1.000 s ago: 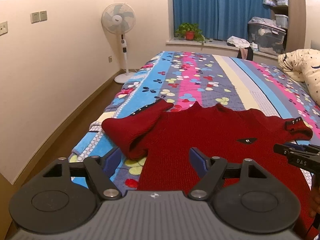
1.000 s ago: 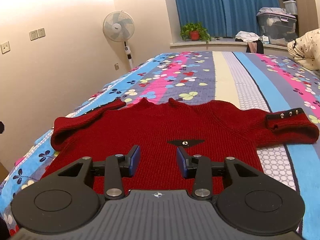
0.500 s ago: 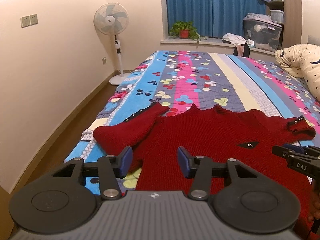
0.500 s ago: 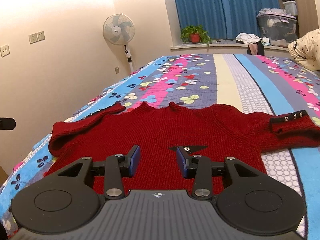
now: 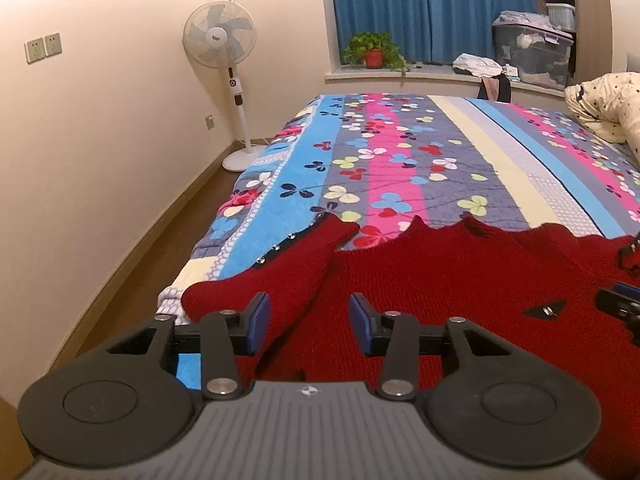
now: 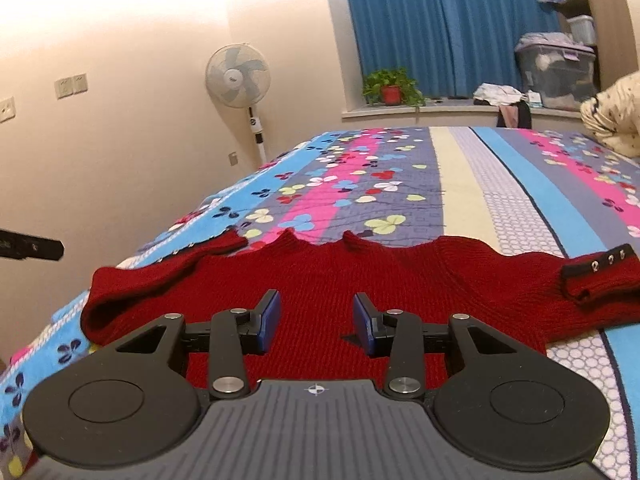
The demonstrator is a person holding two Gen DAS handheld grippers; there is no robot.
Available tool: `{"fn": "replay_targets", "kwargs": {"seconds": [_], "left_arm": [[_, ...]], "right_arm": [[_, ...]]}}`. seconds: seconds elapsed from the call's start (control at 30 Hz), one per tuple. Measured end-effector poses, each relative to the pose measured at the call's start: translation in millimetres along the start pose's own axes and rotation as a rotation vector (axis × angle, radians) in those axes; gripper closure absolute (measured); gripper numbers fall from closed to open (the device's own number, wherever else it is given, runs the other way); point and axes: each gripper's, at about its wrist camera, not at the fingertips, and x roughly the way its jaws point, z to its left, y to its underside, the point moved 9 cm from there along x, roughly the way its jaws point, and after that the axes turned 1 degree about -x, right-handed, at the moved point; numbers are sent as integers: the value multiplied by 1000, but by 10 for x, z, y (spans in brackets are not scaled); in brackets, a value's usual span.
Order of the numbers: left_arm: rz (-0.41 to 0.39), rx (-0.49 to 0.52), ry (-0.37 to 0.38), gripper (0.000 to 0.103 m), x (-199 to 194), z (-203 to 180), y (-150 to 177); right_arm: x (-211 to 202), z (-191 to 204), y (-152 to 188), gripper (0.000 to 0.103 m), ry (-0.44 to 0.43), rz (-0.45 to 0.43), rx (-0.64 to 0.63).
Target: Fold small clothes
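Observation:
A dark red knitted sweater [image 5: 460, 280] lies flat on the bed, front up, neckline away from me. Its left sleeve [image 5: 280, 272] angles toward the bed's left edge, and the right sleeve [image 6: 592, 280] shows a black studded cuff. My left gripper [image 5: 308, 320] hovers over the spot where the left sleeve joins the body. Its jaws are closing, still apart, with nothing pinched between the blue pads. My right gripper [image 6: 316, 320] hangs over the sweater's chest [image 6: 320, 280], open and empty. A fingertip of the right gripper [image 5: 618, 308] shows at the left wrist view's right edge.
The bed carries a striped, flower-printed cover [image 5: 400, 160]. Its left edge drops to a wooden floor [image 5: 140, 248] along the wall. A standing fan [image 5: 220, 36] is in the far corner. A cream quilt [image 5: 604, 104] lies bunched at the back right.
The left gripper's jaws have narrowed a good deal and it has moved forward and lower over the sleeve joint. The right gripper has edged forward over the chest, its jaws unchanged.

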Motion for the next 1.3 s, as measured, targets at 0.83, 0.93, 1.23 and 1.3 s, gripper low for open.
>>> {"fn": "replay_targets", "kwargs": {"seconds": [0.83, 0.93, 1.23, 1.3], "left_arm": [[190, -30, -89, 93, 2194, 297, -260], [20, -23, -16, 93, 1676, 106, -739], [90, 99, 613, 58, 714, -1689, -521], [115, 96, 606, 58, 678, -1629, -334]], "right_arm": [[245, -582, -100, 96, 58, 73, 148], [296, -672, -84, 96, 104, 100, 156], [406, -1068, 149, 96, 148, 180, 386], [447, -1116, 227, 91, 131, 206, 437]]}}
